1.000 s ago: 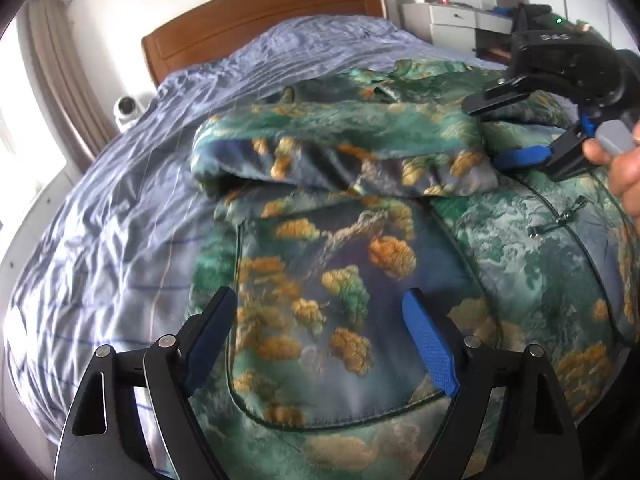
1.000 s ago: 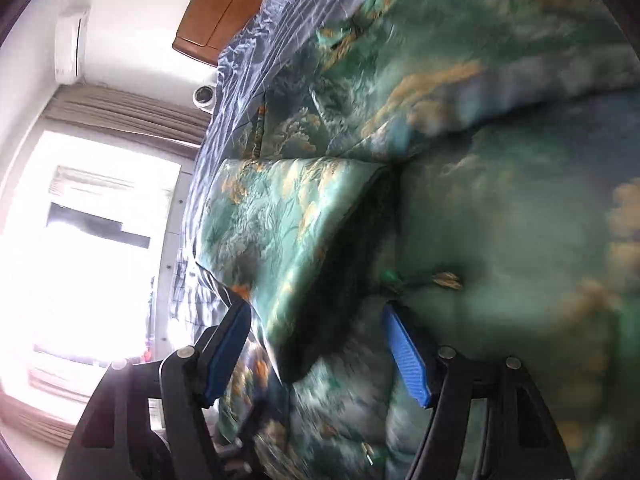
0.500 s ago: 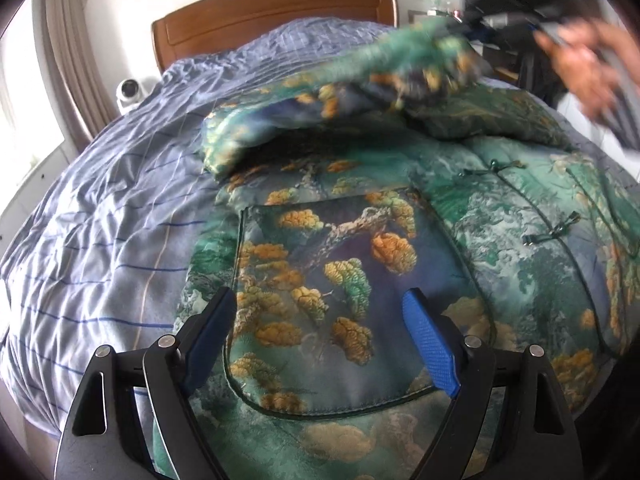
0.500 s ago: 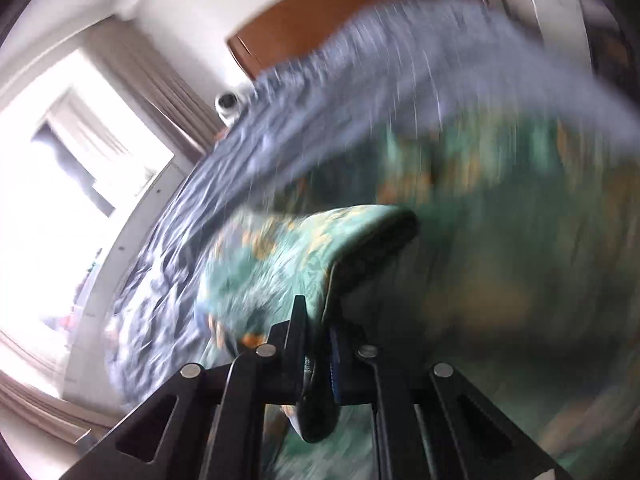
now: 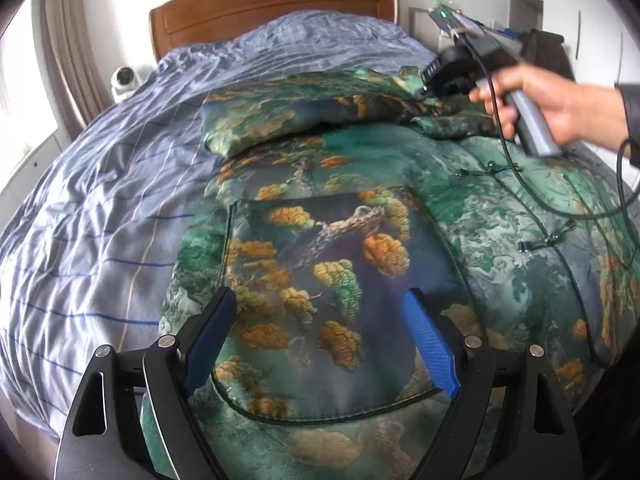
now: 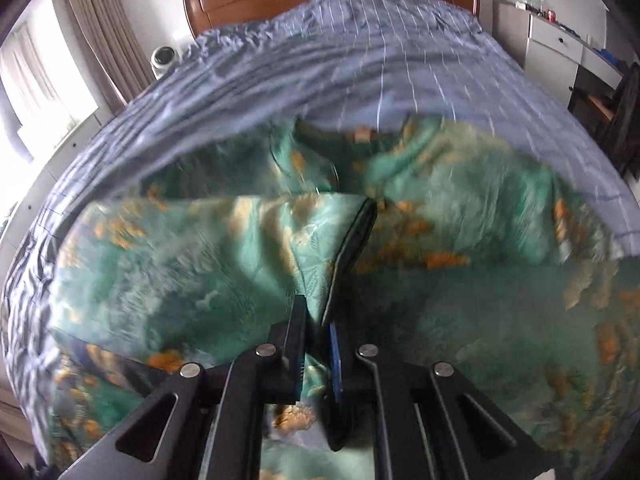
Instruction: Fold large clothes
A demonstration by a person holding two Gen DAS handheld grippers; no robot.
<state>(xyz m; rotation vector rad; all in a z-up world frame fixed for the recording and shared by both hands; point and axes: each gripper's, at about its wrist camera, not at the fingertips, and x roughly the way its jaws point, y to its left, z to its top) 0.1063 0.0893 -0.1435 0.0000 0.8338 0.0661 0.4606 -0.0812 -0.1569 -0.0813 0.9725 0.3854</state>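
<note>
A padded jacket (image 5: 360,264) in glossy green brocade, printed with orange pine clusters, lies spread front-up on the blue striped duvet (image 5: 100,208) of a bed with a wooden headboard (image 5: 272,12). Dark piping outlines a large patch pocket (image 5: 320,288), and knotted frog fastenings (image 5: 536,242) run down its front. One sleeve (image 5: 304,116) is folded across the chest, its dark-lined cuff (image 6: 352,252) showing in the right wrist view.

The left gripper (image 5: 320,336) hovers over the pocket, jaws spread wide with nothing between them. Farther right, the right gripper (image 6: 316,344), gripped by a hand (image 5: 552,100), has its jaws pressed together, pinching the sleeve at the cuff edge.
</note>
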